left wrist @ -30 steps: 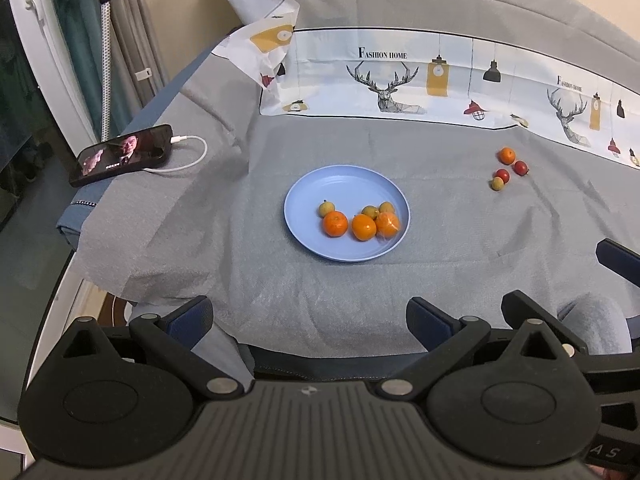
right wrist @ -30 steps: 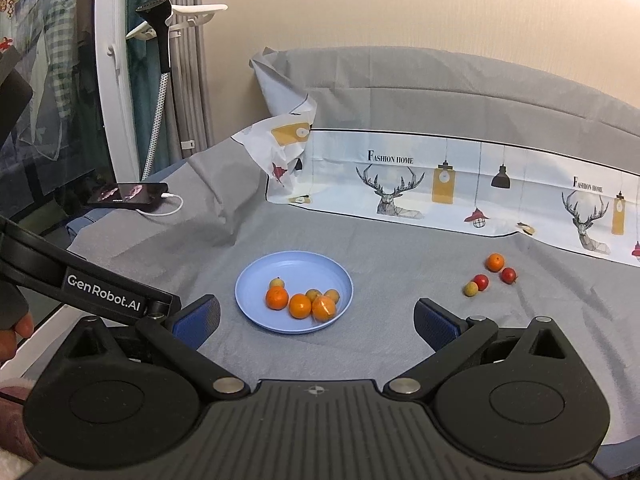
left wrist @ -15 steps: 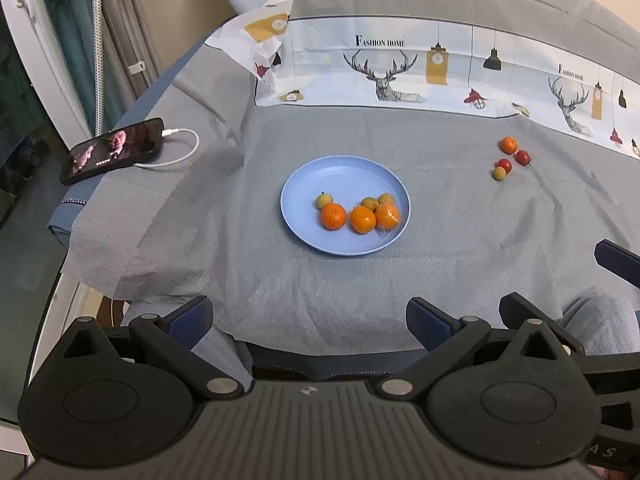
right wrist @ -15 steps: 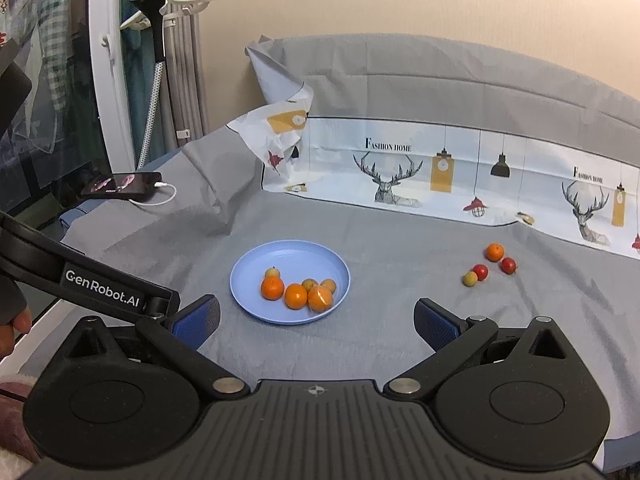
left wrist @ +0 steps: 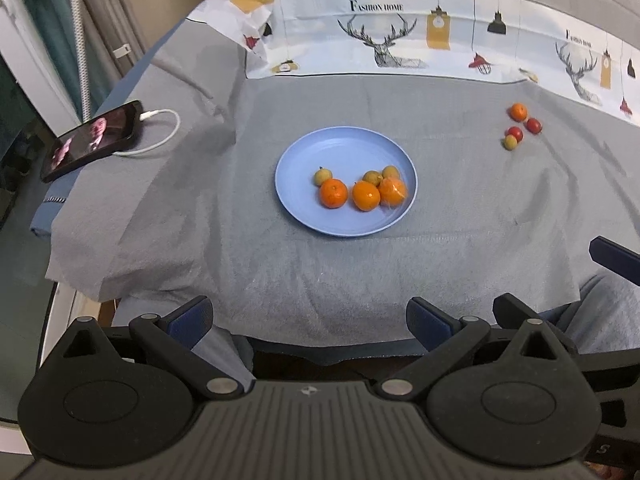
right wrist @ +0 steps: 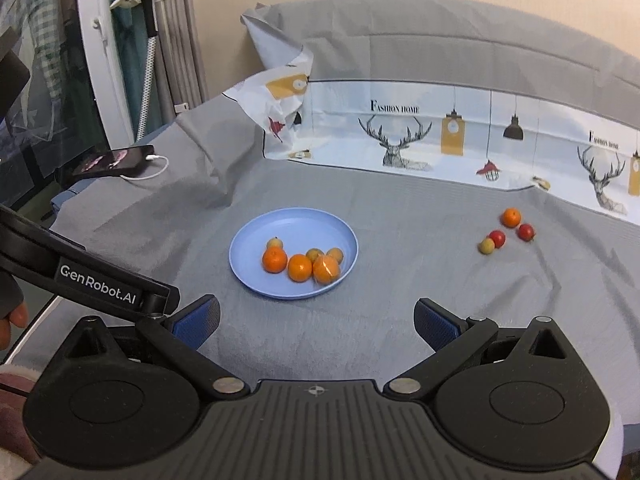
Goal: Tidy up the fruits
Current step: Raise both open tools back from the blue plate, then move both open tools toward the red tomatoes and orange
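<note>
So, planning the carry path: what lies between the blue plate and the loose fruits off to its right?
Only bare grey cloth, mildly wrinkled, between the blue plate and the loose fruits; both wrist views show it.

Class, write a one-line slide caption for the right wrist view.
Open right hand-held gripper faces a blue plate of fruit; four loose fruits wait.

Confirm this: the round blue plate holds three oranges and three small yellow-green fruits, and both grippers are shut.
Not quite. Both wrist views show the left gripper and right gripper open, holding nothing. The round blue plate does hold three oranges and three small yellow-green fruits.
</note>
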`<state>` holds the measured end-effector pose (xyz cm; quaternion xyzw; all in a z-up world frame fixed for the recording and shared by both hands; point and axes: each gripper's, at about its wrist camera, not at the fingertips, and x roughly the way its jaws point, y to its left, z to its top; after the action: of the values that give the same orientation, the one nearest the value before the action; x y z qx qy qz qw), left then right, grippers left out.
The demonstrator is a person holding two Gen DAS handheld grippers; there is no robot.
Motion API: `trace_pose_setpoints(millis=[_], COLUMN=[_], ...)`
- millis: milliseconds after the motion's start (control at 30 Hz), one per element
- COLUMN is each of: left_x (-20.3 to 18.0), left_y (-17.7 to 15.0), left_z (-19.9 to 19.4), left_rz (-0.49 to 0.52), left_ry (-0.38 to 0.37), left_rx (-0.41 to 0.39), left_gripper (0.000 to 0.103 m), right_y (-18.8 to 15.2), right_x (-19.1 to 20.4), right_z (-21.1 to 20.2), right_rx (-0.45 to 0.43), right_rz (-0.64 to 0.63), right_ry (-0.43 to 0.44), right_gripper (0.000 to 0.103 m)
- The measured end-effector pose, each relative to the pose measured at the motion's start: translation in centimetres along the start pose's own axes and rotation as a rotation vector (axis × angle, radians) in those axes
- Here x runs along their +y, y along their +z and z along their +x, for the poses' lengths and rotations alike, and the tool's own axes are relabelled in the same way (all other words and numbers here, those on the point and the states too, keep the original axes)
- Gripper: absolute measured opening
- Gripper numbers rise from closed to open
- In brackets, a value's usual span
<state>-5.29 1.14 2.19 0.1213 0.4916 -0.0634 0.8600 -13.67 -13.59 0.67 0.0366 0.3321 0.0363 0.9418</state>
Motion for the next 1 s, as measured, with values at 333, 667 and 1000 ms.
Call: trace_pose_setpoints(millis=[333,667,1000], left_x=[-2.8,-7.5,-19.1], left_y=[3.0,6.6,15.0], left_z=[2.6,6.8,14.8], left_rz=[0.035,0.100,0.280], left_ry=[-0.015,-0.058,-0.166], left_rx=[0.048,0.115,0.062], left_gripper=[0.103,0.103,0.103], right_y=[-0.2,-1.1,-0.6], right_x=[-4.0,-12.2,-25.7], right_z=[2.3,5.4,11.5], right_rx=[0.030,0.043,-0.024], right_rz=[0.105,0.290,0.326], right_ry=[-0.031,-0.201,-0.474], right_gripper=[0.102,0.102,0.102])
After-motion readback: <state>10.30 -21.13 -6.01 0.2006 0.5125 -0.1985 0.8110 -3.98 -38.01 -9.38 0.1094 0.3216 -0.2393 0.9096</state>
